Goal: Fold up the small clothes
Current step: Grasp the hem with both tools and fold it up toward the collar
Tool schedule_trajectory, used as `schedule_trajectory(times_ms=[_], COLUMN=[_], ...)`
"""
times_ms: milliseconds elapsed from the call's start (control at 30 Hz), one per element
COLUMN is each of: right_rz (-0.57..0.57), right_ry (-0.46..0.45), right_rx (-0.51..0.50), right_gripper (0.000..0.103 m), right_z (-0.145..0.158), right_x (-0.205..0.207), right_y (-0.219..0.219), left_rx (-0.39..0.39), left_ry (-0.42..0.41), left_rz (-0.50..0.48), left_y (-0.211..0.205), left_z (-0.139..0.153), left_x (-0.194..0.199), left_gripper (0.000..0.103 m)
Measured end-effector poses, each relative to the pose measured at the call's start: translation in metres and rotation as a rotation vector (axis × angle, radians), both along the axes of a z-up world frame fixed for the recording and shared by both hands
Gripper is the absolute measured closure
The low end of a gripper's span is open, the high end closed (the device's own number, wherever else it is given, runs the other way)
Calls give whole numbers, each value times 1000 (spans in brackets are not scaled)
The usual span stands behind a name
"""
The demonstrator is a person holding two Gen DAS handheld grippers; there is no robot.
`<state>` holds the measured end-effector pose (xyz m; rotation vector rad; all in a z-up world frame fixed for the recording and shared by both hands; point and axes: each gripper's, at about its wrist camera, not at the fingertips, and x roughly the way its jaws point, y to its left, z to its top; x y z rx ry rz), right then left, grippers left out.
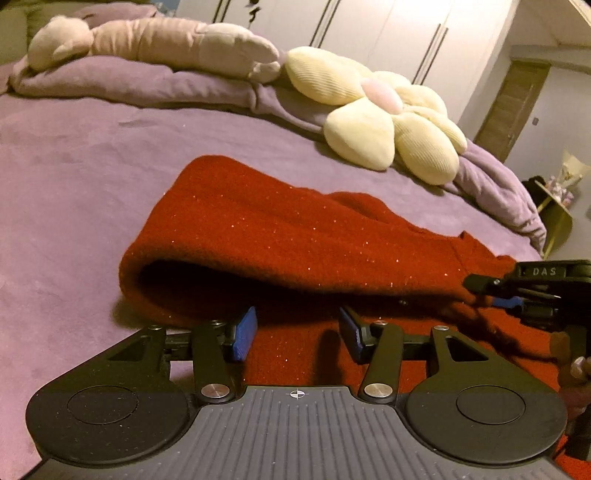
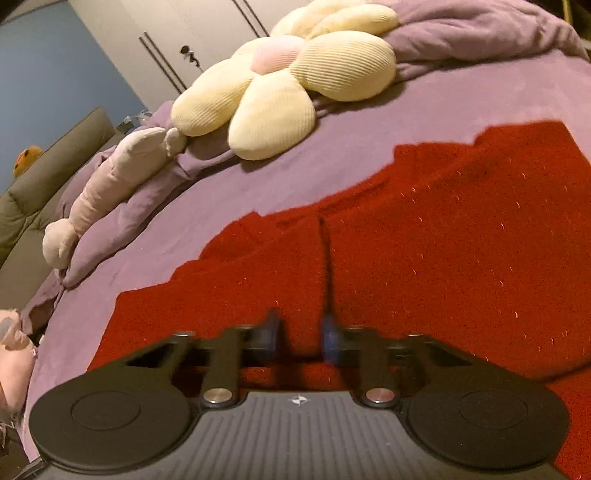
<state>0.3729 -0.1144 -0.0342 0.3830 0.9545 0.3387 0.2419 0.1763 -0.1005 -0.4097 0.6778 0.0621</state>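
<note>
Left claw [image 1: 297,334]: low and level over the near edge of the red glitter-flecked knit garment [image 1: 295,236], blue pads wide apart, nothing between them. The garment's folded-over flap rises just ahead of the pads, forming a dark open pocket at its near-left side.

Right claw [image 2: 298,334]: angled down over the same garment [image 2: 424,240], pads parted by a moderate gap with red knit beneath them; motion blur, cannot tell whether fabric is pinched. Seen from the left wrist view, the right claw [image 1: 495,291] sits at the garment's right edge, blue pad touching the fabric.

Garment: lies on the purple bed cover [image 1: 74,166], partly folded, stepped edges showing on its far side in the right wrist view.

Surroundings, relative to the garment: cream flower-shaped ribbed cushion [image 1: 391,118] beyond it, well apart; pale pink long plush toy [image 1: 155,44] farther back to the left, resting on a bunched purple blanket [image 1: 129,85]; white wardrobe doors [image 1: 388,33] behind the bed.
</note>
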Motion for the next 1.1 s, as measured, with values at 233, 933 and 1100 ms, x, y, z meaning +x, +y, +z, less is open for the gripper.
schedule_trajectory(times_ms=[233,933,1100], right_rz=[-70,-175,-172], right_ry=[-362,-265,-315], right_rx=[-481,-451,-584], right_gripper=[90,98,98], right_z=[45,28,30], right_x=[-34,-14,-20], right_y=[-19,-80,-86], left_rx=[-61,10,14], left_ry=[-2,63,66], left_rz=[-46,-80,-81], left_y=[3,-28,-30], left_z=[7,9,6], left_x=[2,13,13], left_gripper=[57,39,39])
